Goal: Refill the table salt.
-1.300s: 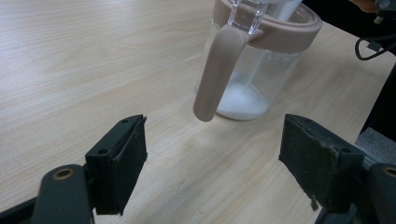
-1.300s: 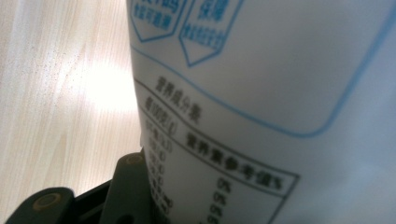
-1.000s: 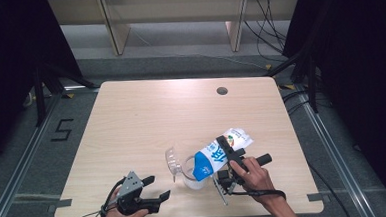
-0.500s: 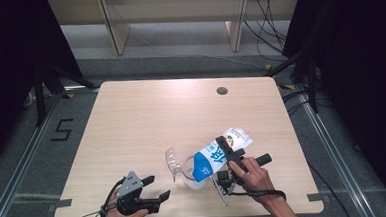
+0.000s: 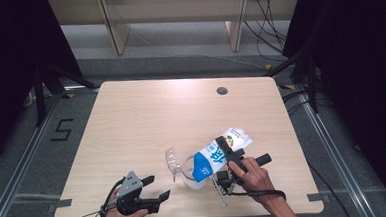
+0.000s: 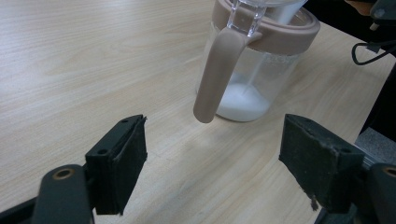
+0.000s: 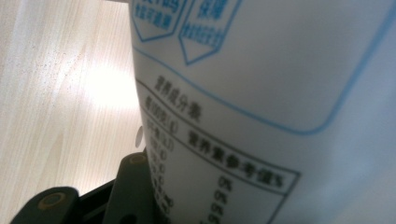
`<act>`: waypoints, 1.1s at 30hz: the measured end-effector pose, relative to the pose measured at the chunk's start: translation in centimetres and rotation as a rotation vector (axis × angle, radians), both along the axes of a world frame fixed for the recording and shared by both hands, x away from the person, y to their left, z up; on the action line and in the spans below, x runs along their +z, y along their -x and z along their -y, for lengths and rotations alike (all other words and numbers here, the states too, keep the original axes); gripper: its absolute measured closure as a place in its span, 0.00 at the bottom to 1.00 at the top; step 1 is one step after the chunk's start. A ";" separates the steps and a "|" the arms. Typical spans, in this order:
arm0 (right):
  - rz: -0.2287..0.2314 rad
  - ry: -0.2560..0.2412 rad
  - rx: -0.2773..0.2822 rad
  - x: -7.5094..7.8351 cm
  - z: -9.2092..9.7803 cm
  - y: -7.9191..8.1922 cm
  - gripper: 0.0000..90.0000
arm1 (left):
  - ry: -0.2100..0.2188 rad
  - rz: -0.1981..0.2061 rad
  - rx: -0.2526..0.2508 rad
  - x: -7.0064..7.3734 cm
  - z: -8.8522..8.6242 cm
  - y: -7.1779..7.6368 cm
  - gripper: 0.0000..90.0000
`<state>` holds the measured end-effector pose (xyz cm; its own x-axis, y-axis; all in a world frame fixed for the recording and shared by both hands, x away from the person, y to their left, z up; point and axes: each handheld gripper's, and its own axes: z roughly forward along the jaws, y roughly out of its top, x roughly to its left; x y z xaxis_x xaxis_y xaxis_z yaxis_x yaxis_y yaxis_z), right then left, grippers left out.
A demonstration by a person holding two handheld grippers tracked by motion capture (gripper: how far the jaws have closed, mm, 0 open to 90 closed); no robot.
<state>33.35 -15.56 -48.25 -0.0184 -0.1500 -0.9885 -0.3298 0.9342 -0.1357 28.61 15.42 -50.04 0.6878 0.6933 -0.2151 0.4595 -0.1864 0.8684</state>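
Observation:
A clear jar with a beige rim and handle stands near the table's front edge, its clear lid flipped open to the left. White powder streams into it from a blue and white bag, tilted mouth-down over the jar. My right gripper is shut on that bag, whose printed side presses against the camera. My left gripper rests open at the front left, its pads apart, facing the jar's handle from a short distance.
A round cable hole sits at the table's far right. The far and left parts of the wooden tabletop are bare. Black frames and cables surround the table on the floor.

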 end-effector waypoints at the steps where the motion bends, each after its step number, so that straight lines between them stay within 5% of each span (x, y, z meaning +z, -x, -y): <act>1: -0.003 -0.011 -0.002 -0.1 0.0 0.0 0.63 | 0.006 0.001 -0.001 0.0 0.0 0.0 0.25; 33: 0.017 0.018 0.016 0.1 -0.2 -0.1 0.64 | 0.006 0.003 0.000 0.0 0.0 0.0 0.25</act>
